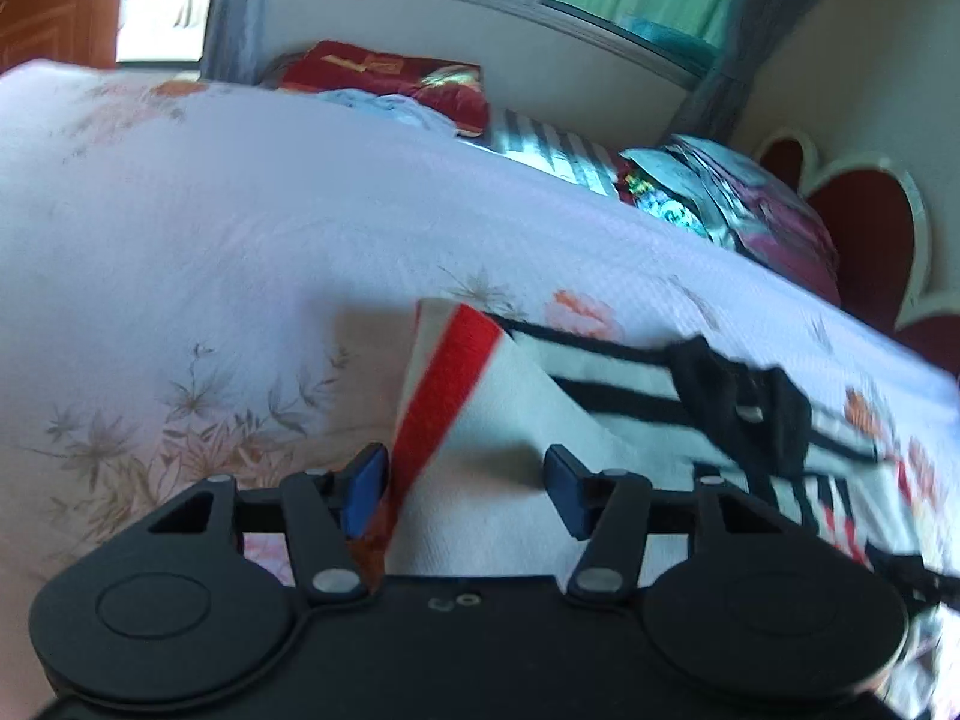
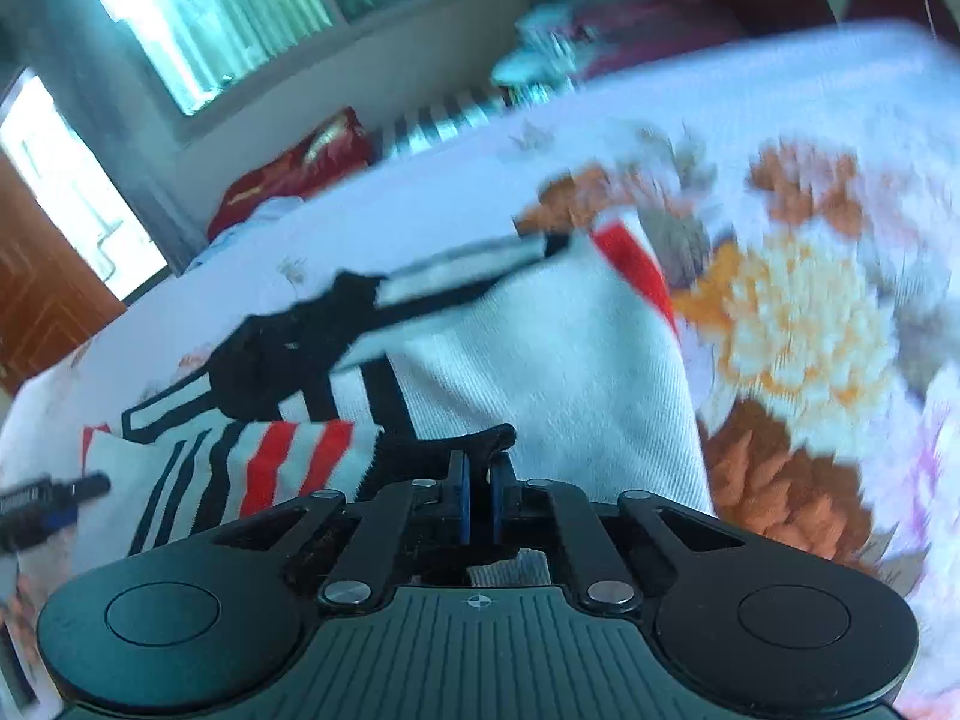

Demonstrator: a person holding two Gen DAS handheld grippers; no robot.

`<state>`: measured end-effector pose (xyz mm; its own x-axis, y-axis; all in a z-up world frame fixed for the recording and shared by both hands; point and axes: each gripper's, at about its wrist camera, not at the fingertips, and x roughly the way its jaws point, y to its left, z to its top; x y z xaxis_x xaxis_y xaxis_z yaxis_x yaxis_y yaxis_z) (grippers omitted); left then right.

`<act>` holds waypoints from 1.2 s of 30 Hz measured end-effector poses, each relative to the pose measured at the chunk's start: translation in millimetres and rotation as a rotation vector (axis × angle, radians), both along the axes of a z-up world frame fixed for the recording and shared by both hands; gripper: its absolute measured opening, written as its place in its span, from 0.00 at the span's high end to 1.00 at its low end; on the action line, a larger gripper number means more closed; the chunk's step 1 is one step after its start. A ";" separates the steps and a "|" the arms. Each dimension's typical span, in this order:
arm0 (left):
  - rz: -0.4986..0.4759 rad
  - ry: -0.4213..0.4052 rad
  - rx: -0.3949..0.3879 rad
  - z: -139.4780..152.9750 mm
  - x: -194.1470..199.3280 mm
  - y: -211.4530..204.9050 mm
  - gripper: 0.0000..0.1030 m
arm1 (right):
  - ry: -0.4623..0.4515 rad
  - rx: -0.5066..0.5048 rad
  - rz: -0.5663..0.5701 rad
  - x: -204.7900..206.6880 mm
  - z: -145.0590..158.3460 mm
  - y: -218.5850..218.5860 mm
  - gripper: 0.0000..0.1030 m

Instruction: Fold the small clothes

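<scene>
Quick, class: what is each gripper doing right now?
Left gripper: jaws open, over the white striped garment, not gripping it.
Right gripper: jaws closed on the garment's black edge.

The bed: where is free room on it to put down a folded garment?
The widest bare patch of the bedspread lies left of the striped garment, reaching back to the red pillow. In the right wrist view the flowered stretch right of the garment is also bare. It is crowded along the far edge: pillows and a pile of bedding.
</scene>
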<state>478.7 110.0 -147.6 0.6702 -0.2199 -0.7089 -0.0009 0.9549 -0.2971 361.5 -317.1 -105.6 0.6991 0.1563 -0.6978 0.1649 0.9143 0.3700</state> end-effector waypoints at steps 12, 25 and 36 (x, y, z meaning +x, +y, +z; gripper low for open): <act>0.013 -0.068 0.080 -11.4 19.7 -8.1 0.77 | -0.025 -0.217 -0.046 -8.1 -9.5 6.3 0.98; -0.038 -0.173 0.152 29.5 -29.5 -23.2 0.61 | -0.093 -0.181 -0.004 -6.2 22.6 14.2 0.98; -0.153 -0.066 0.171 -3.2 -72.0 -70.7 0.54 | -0.003 -0.194 0.110 1.8 -12.6 46.4 0.97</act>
<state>406.7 39.4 -150.8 0.6846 -0.2030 -0.7000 0.1615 0.9788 -0.1259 363.3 -270.7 -118.2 0.6874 0.0942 -0.7202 0.0598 0.9808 0.1854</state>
